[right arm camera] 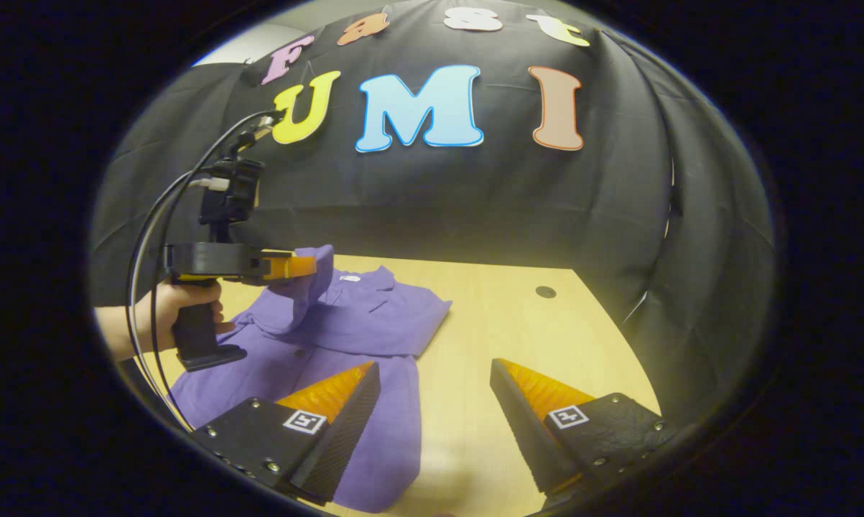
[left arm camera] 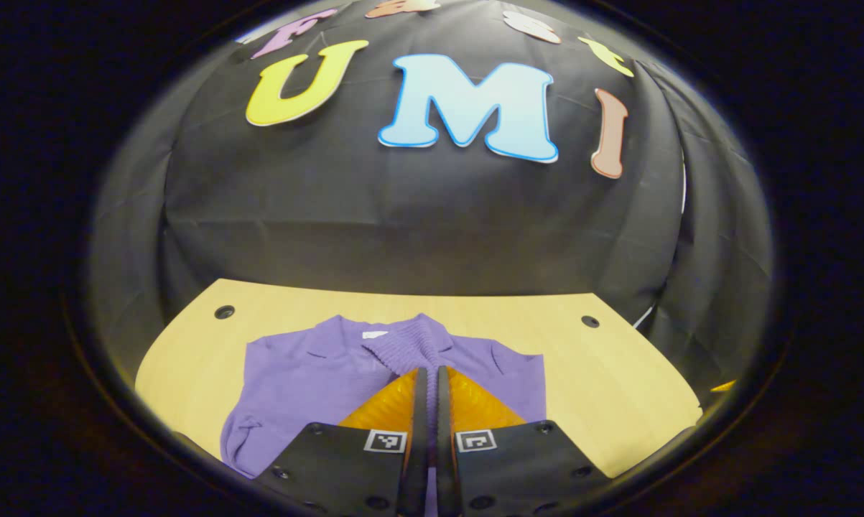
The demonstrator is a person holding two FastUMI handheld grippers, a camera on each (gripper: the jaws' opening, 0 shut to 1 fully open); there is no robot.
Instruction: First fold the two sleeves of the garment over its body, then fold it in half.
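One purple polo shirt (right arm camera: 345, 323) is lying on the wooden counter (right arm camera: 518, 337), collar end toward the black cloth wall. In the right gripper view the sleeve on that view's right side is sitting folded over the body, making a flat flap with a clean edge near the middle of the counter.

The left hand-held gripper (left arm camera: 426, 402) is clenched, its two fingers pressed together with a strip of purple fabric caught between them. In the left gripper view the ribbed cuff of the sleeve (left arm camera: 403, 345) is bunching just ahead of the fingertips, over the chest of the shirt. The right gripper view is showing the same hand-held gripper from the side, over at that view's left: a hand (right arm camera: 177, 309) is gripping its black handle, and the sleeve is hanging up off the shirt from the tips, draping back down to the shoulder.

The right hand-held gripper (right arm camera: 435, 373) is released, two fingers spread wide with bare counter and the shirt's lower edge between them, touching nothing as far as I can see. It's hovering near the hem end of the shirt.

Two dark round holes are showing in the counter in the left gripper view, one (left arm camera: 224, 311) toward each far corner.
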